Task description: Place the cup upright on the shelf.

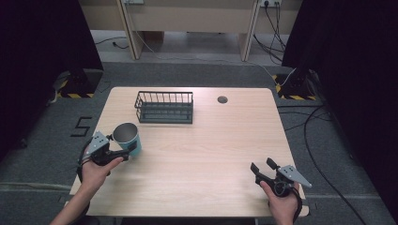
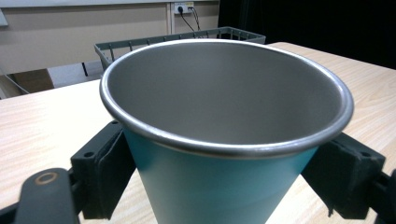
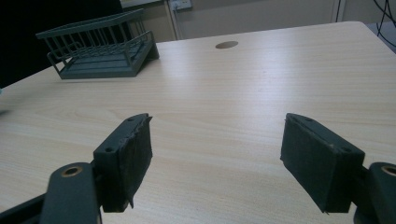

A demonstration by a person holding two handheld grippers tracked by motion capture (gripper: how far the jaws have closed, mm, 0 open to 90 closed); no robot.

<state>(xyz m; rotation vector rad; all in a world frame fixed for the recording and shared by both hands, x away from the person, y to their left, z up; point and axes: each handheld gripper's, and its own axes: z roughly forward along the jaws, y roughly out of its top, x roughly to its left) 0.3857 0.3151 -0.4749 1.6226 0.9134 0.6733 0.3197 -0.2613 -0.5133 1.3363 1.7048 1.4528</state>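
Teal on the outside and bare steel within, the cup [image 1: 127,138] sits at the left side of the pale wooden worktop [image 1: 202,159], and we have it clamped in the left hand-held gripper [image 1: 123,151], one black pad pressed to each flank of its tapering wall just under the rolled rim. From the left gripper view we look straight into the cup [image 2: 224,116], its mouth turned up and tipped a little toward us, with the pads [image 2: 109,172] tight against the teal. Our left hand [image 1: 96,171] comes in from the bottom-left corner, forearm angled up and inward, wrapped round the grip with the grey plate above it. Over on the right, our right hand [image 1: 281,199] rests near the front edge, and the right hand-held gripper [image 1: 264,166] points up the worktop with its jaws spread wide and nothing between them; in the right gripper view its pads [image 3: 133,158] hover over bare wood. Beyond the cup, near the far edge, stands a dark wire basket [image 1: 164,107], well apart from both grippers, and to its right a small round hole [image 1: 222,99] in the worktop. Between the cup and the basket we see open wood.
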